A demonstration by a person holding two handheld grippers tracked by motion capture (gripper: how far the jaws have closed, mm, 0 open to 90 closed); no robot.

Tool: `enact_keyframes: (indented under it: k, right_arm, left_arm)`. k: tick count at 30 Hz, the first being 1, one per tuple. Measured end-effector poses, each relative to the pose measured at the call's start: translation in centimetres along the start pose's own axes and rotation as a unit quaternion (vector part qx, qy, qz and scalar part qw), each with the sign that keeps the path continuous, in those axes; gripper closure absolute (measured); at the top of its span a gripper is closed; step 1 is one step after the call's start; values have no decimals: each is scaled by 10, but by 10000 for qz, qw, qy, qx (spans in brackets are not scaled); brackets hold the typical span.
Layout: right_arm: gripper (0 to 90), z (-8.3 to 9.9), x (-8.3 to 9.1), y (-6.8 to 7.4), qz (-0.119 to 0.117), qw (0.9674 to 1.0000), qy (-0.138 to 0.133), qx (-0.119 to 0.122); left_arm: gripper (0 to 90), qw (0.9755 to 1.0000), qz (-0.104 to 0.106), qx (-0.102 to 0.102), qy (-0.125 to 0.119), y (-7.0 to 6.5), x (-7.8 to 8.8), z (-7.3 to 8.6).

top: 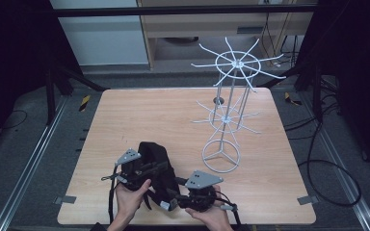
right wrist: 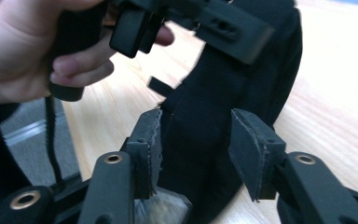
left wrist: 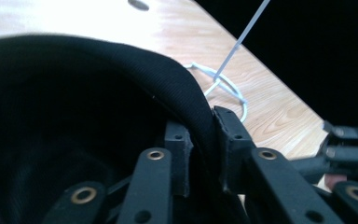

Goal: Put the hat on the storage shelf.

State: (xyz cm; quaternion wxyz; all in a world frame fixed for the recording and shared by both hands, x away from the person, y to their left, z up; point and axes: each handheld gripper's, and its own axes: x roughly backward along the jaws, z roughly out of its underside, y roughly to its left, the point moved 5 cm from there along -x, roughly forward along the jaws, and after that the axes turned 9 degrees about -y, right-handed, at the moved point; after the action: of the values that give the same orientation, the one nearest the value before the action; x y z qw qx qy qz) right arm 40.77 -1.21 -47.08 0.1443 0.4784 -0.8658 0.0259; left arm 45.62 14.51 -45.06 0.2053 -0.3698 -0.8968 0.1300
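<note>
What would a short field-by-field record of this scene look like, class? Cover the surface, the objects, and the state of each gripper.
surface: wooden table
black item: black cap, near the table's front edge, between the two grippers
stand: white wire rack, upright, right of centre, apart from the cap
left gripper: jaws closed on the cap's rim
right gripper: jaws open, one on each side of the cap's fabric, not yet clamped
hands: left hand and right hand hold the grippers
</note>
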Motion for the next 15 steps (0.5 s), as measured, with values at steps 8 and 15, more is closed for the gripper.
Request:
enact_keyframes:
  k: [8, 15]
  right_arm:
    - [502, -2, 18, -19, 237, 9996, -142, -102]
    - [485, 7, 6, -13, 59, 10000, 37, -43]
  left_arm:
    - [817, 9986, 300, -342, -283, -17, 14, -14]
    - [819, 9954, 599, -553, -499, -34, 22, -22]
